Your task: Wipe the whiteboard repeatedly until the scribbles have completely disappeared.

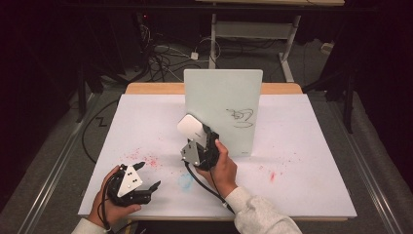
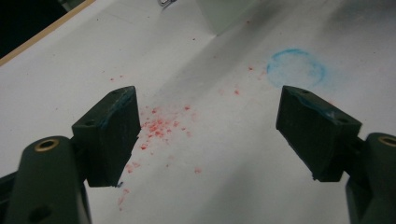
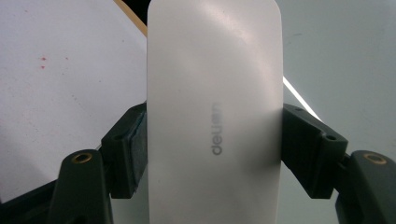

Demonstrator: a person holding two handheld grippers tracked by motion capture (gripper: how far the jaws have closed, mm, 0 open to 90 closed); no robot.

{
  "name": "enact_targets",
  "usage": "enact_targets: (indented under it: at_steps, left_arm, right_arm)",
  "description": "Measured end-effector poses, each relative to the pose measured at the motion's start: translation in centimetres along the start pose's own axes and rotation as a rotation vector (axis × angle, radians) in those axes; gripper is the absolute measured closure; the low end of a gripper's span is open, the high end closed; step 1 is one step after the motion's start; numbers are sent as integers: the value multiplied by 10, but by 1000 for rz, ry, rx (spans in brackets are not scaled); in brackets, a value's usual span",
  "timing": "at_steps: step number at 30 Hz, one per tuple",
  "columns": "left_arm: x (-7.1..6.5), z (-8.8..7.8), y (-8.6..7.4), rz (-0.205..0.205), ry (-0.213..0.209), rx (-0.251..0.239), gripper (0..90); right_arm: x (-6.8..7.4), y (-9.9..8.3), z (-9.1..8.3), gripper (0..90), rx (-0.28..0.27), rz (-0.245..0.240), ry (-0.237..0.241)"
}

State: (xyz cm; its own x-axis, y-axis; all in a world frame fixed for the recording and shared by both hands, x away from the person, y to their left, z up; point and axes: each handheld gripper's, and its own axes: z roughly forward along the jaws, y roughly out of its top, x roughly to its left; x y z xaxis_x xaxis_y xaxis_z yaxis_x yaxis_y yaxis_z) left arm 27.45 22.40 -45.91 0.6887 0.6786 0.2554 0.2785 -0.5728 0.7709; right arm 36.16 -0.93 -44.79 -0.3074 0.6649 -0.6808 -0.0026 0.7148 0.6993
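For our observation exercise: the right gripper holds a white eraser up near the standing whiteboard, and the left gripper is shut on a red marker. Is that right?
Not quite. The left gripper is open and holds nothing, as the left gripper view shows. The right gripper does clamp the white eraser by the whiteboard.

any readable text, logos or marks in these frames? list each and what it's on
"deli": grey print running lengthwise on the white eraser clamped in the right gripper; letters are soft, so the reading is likely, not certain.
Black marker scribble on the upright whiteboard: loops, not legible as words.
Small dark mark near the whiteboard's lower right corner: too small to read.
Red specks and blue ring on the table: stains, not text.
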Motion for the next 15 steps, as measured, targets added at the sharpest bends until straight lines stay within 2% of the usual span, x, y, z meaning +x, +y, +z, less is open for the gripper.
enact_targets:
  at_steps: [1,3,9,10,11,15]
  left_arm:
    - [0,0,0,-1,1,0,210]
    - [0,0,0,0,1,0,209]
    - [0,1,0,-1,-2,3,210]
    - [0,0,0,5,-3,9,210]
    - [0,1,0,6,-3,10,210]
    - [-1,1,1,6,-4,6,216]
  right_arm:
    - [-3,0,0,312,3,4,-3]
    - [-11,-1,-1,312,6,3,-52]
    - [-36,0,-1,312,-4,58,-135]
    - [-38,0,0,312,-11,76,-134]
    - [-39,1,0,312,-13,73,-129]
    - [-28,2,0,312,-11,16,-91]
